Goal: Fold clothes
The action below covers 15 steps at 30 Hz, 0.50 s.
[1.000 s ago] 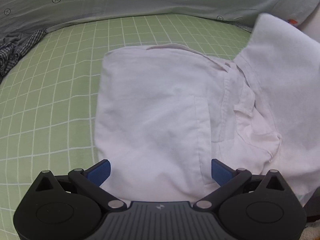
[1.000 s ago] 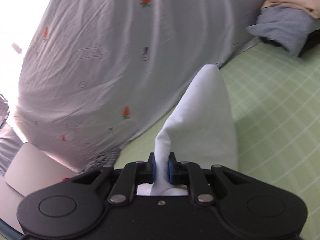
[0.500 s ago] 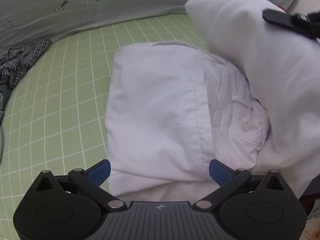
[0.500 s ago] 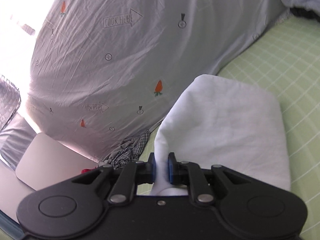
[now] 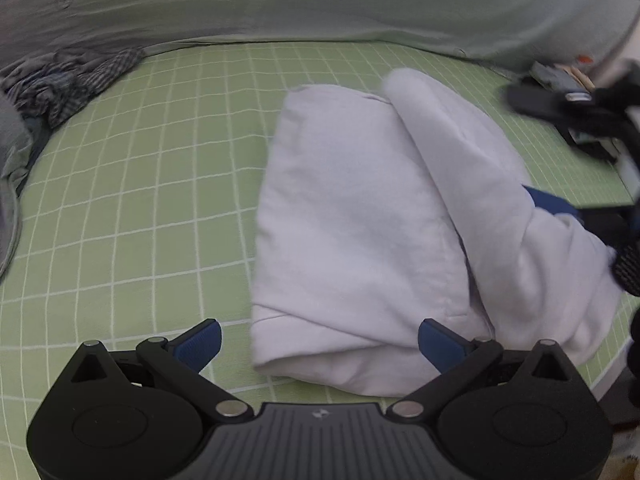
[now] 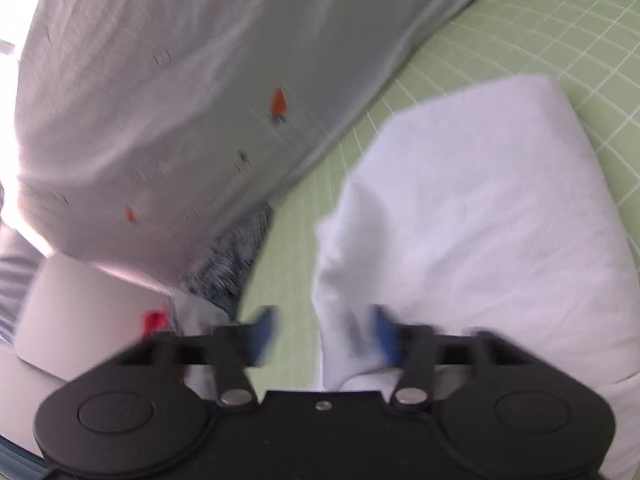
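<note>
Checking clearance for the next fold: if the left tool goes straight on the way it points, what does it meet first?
Most likely the white garment: its near folded edge lies between the open fingers of the left tool, on the green checked sheet. Depth is unclear.

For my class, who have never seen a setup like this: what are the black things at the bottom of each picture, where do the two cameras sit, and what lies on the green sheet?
Each black device is a hand-held gripper that a person carries; a camera on it looks forward along its two blue-tipped fingers. One picture comes from the left gripper, which is open and holds nothing. The other comes from the right gripper, whose jaws are opening, letting go of a white garment with cloth between them. The garment lies partly folded on a green checked sheet. A carrot-print quilt and crumpled checked clothes lie behind.
</note>
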Tool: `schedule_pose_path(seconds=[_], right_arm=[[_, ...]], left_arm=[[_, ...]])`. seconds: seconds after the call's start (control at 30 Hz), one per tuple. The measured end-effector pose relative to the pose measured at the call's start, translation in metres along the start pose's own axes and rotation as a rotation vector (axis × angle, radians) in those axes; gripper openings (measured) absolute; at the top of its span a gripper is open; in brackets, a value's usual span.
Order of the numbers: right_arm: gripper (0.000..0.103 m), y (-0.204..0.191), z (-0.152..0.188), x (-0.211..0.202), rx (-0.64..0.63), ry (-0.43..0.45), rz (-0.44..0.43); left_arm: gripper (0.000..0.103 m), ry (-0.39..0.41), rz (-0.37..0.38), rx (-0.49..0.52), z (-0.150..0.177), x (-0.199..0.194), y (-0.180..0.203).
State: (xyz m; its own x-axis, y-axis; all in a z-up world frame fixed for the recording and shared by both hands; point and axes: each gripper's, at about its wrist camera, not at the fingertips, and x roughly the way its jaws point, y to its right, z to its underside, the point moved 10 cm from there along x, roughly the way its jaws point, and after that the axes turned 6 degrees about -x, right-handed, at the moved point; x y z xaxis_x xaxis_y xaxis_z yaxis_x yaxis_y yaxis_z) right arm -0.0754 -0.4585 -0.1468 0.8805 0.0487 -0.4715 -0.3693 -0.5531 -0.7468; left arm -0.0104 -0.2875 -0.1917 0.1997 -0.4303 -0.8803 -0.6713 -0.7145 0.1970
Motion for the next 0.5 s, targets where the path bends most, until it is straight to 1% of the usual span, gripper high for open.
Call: schedule_pose_path(seconds=[0.03, 0.13, 0.2, 0.3, 0.33, 0.37, 0.43, 0.5], right_arm=[[0.090, 0.000, -0.004, -0.007, 0.002, 0.023, 0.006], [0.090, 0.014, -0.009, -0.027, -0.005, 0.055, 0.074], [0.095, 0.031, -0.011, -0.037, -0.026, 0.055, 0.166], [0.095, 0.061, -0.007, -0.049, -0.066, 0.005, 0.327], [0.095, 0.071, -0.005, -0.053, -0.077, -0.016, 0.371], [0.095, 0.078, -0.004, -0.057, -0.077, -0.028, 0.390], [0.096, 0.092, -0.002, -0.068, -0.069, -0.048, 0.417], [0.097, 0.101, -0.004, -0.078, -0.061, -0.053, 0.420]], left_arm=[[0.103, 0.006, -0.006, -0.021, -0.003, -0.001, -0.003], [0.103, 0.025, -0.017, -0.072, -0.011, -0.004, -0.007], [0.103, 0.037, -0.014, -0.100, -0.017, -0.006, -0.004], [0.103, 0.058, 0.018, -0.147, -0.030, -0.008, 0.005], [0.103, 0.065, 0.036, -0.164, -0.034, -0.008, 0.009], [0.103, 0.072, 0.064, -0.186, -0.039, -0.009, 0.014], [0.103, 0.089, 0.140, -0.236, -0.051, -0.011, 0.025], [0.102, 0.100, 0.235, -0.294, -0.062, -0.013, 0.037]])
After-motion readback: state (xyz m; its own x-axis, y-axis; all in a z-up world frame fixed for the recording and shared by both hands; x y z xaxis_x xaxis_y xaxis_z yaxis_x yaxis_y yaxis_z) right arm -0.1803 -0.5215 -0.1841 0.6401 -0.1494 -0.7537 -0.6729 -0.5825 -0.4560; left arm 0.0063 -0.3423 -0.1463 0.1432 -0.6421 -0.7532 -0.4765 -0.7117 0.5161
